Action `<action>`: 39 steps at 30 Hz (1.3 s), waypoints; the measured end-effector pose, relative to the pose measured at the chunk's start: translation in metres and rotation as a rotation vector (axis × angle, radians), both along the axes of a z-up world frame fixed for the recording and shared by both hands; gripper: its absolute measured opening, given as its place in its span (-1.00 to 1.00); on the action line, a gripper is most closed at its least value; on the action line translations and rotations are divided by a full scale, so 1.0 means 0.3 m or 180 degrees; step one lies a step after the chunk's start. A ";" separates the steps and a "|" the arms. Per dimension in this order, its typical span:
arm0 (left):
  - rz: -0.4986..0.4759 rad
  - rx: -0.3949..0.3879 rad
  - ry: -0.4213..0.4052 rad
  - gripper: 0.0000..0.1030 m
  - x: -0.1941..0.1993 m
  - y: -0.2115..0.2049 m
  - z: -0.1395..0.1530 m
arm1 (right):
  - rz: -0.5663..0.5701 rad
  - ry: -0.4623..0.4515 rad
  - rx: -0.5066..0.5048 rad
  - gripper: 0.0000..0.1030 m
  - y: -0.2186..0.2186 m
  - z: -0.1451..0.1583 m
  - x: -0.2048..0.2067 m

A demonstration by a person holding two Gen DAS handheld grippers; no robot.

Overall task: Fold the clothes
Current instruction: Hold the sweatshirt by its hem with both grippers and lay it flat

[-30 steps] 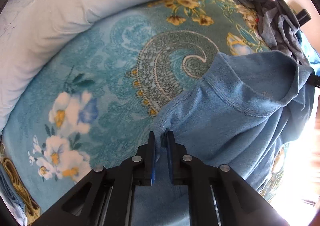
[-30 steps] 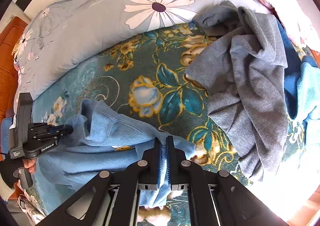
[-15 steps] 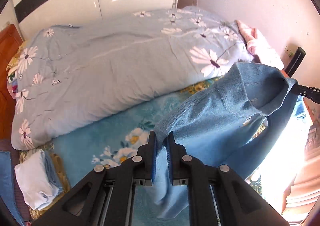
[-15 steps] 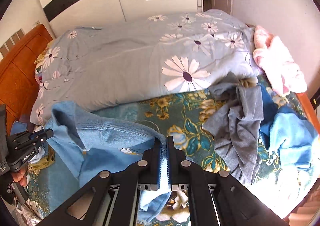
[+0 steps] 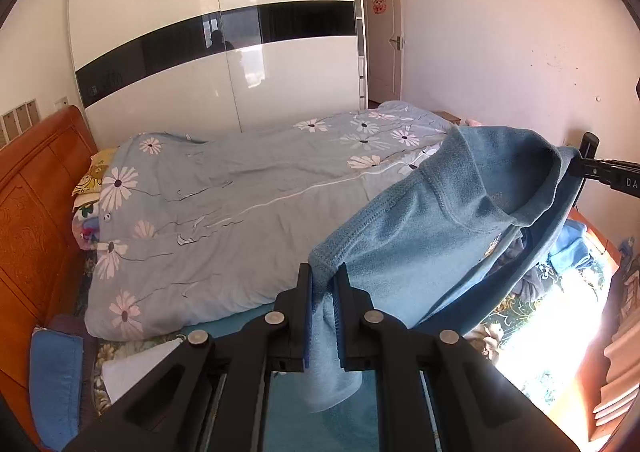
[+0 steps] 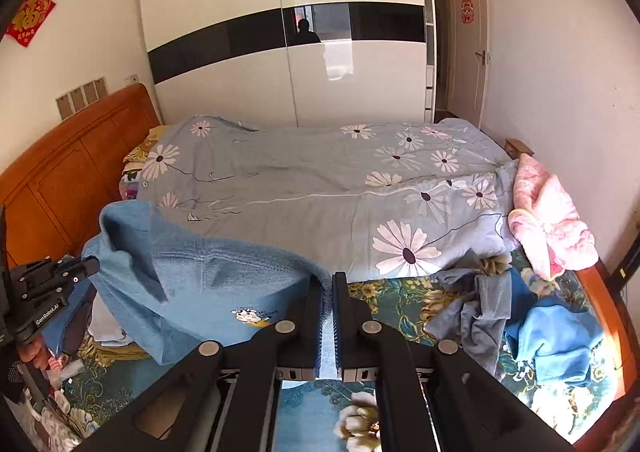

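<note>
Soft blue fleece pullover with collar point(image 5: 420, 244) hangs in the air above the bed point(image 6: 400, 292), strung between both tools. Left gripper point(image 5: 323, 284): jaws clamped on one shoulder seam. Right gripper point(image 6: 328, 292): jaws clamped on the other shoulder. Judgement: holding both shoulders high lets the body drop straight, ready to lay flat on the floral teal blanket point(image 6: 384, 288). Unfolded pile of grey and blue garments point(image 6: 516, 316) waits right.

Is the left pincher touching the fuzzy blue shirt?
Touching. The left wrist view shows the left gripper shut on the blue fleece shirt's edge.
</note>
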State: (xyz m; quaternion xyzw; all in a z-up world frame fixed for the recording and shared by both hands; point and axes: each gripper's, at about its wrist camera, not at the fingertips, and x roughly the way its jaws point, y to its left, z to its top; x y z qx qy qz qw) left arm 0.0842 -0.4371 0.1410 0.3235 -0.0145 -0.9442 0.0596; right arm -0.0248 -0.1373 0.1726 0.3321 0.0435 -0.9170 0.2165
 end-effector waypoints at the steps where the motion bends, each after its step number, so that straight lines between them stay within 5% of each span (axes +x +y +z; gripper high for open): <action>1: 0.0004 -0.0018 0.0027 -0.81 0.036 0.003 0.008 | 0.0029 0.0007 0.0000 -0.91 0.002 0.005 0.031; 10: -0.0010 -0.0064 0.0041 -0.81 0.313 0.041 0.031 | 0.0288 0.0066 0.0004 -0.91 0.020 0.047 0.302; 18: 0.0040 0.0037 -0.0066 -0.81 0.310 0.032 0.045 | 0.0429 0.0125 0.0137 -0.91 0.001 0.090 0.319; 21: 0.0130 0.0116 -0.0322 -0.81 0.221 0.016 -0.070 | 0.0448 -0.0105 0.0210 -0.91 -0.028 -0.007 0.212; 32: 0.0722 0.0248 -0.1509 -0.81 -0.267 -0.125 -0.724 | 0.0628 -0.1192 0.0553 -0.91 -0.229 -0.683 -0.313; 39: 0.0953 0.0302 -0.1805 -0.81 -0.520 -0.227 -0.976 | 0.0730 -0.1550 0.0647 -0.91 -0.355 -0.985 -0.620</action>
